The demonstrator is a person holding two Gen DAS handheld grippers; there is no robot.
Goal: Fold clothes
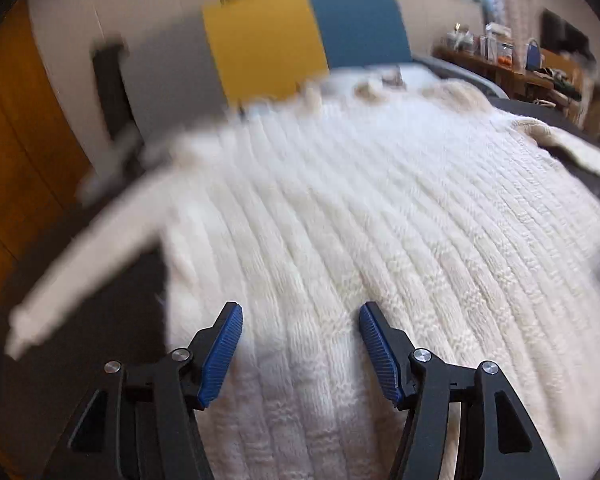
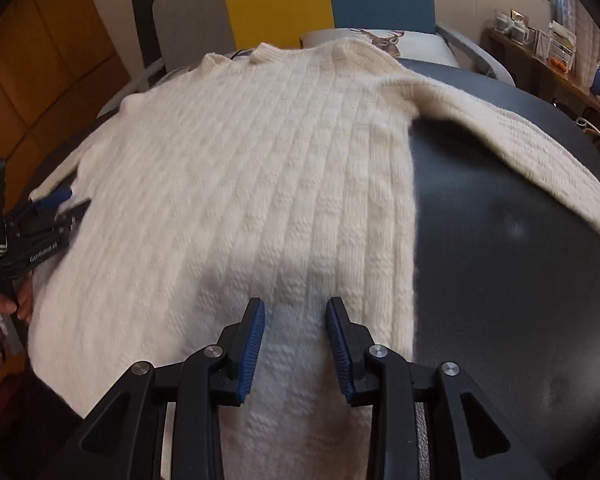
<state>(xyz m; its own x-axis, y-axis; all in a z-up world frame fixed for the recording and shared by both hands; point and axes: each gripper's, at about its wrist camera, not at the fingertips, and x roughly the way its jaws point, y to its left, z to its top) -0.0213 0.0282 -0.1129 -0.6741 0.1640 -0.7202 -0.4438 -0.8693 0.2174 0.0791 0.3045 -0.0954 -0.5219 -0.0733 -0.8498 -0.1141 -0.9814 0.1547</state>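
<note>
Here, both hand-held grippers hang over a spread cream sweater [image 2: 228, 184].
Left hand-held gripper [image 1: 300, 352] and right hand-held gripper [image 2: 296, 348], jaws parted and empty, sit above the hem; sweater flat on the dark counter [image 2: 500, 260], sleeves out, so pinch both layers evenly.

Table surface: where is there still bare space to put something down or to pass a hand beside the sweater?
The widest bare patch of the dark table lies between the sweater body's right edge and its spread right sleeve. A narrower dark strip shows under the left sleeve. The middle is fully covered by knit, and both open hand-held grippers, left and right, crowd the hem.
</note>
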